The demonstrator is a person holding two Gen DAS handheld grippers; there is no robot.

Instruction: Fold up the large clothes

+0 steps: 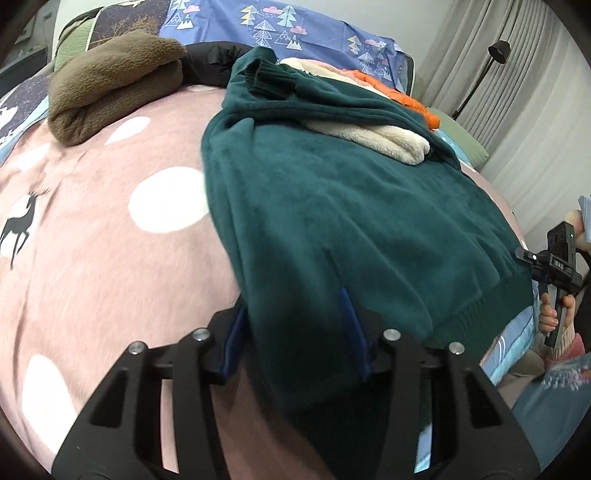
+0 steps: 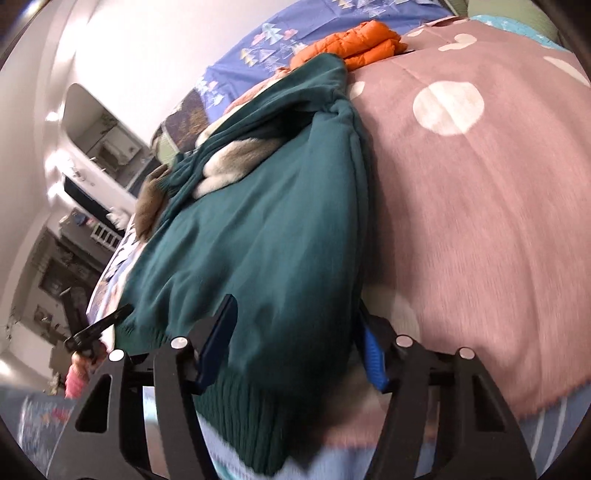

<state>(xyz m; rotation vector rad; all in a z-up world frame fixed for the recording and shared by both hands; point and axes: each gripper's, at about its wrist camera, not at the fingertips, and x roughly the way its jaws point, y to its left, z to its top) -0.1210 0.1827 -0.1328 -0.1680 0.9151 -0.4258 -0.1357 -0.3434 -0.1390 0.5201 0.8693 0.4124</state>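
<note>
Left wrist view only: a folded brown fleece (image 1: 110,88) in the upper left, a black garment (image 1: 214,61) behind it, a deer print (image 1: 22,225) on the bedspread at the left edge, a floor lamp (image 1: 496,51) and grey curtains (image 1: 498,110) in the upper right. The right gripper (image 1: 554,266) shows at the right edge, held in the right hand (image 1: 550,314).

Right wrist view only: a white shelf niche (image 2: 99,136) and dark clutter along the left edge. The left gripper (image 2: 96,328) shows small at lower left, blurred.

Both views: the green sweater (image 1: 332,206) lies spread on the pink bedspread (image 1: 110,295) with white dots, its ribbed hem at the near edge of the bed. The body is plush and velvety, while hem and cuff are ribbed knit. A cream fleece (image 1: 376,140) sits in the sweater's upper part, and an orange puffer (image 2: 354,40), quilted, lies beyond it. A blue tree-print sheet (image 1: 295,26) lies at the far side.

Left gripper (image 1: 295,325): blue pads about half apart, with a thick fold of the sweater's side edge bunched between them; whether the pads press on it is not clear.

Right gripper (image 2: 295,343): jaws at mid width, the hem corner filling the gap; the left pad lies on the cloth, the right pad is at the fold's edge. Firm grip cannot be told.
</note>
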